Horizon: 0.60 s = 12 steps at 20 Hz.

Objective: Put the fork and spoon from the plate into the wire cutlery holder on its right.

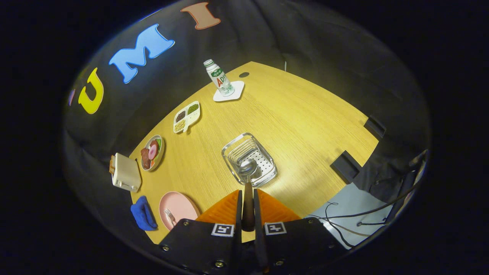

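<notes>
Above wire cutlery holder (250, 160), spoon (248, 179) clamped in gripper (248, 198)

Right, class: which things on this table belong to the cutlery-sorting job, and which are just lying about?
Belongs to the job:
spoon, clamped in the hand-held gripper over the wire cutlery holder
fork on the pink plate

Lying about:
bottle on its coaster
toaster
blue cloth
snack tray
food plate
</notes>
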Available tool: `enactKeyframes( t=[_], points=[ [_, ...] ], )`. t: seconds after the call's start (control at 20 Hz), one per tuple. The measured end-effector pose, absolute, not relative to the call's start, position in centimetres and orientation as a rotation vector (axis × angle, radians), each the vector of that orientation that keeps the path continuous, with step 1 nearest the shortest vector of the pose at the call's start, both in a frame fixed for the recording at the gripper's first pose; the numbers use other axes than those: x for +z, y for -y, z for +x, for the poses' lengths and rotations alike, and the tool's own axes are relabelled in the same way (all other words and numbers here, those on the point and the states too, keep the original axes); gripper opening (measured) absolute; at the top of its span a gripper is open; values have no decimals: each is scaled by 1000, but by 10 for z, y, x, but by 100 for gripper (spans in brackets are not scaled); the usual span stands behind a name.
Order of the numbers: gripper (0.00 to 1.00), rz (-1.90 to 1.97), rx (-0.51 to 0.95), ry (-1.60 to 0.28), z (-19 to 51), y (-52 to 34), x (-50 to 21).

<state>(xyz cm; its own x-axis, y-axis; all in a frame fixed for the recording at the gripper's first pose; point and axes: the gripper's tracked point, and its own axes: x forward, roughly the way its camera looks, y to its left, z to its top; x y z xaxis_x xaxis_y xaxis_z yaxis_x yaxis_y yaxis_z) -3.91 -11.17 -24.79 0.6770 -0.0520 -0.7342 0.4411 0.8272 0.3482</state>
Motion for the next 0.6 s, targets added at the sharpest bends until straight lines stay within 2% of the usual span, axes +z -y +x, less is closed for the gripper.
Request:
enactKeyframes(
  t=[0.6],
  points=[
    [16,528,-260,-763,-45,90,-241]
  ],
)
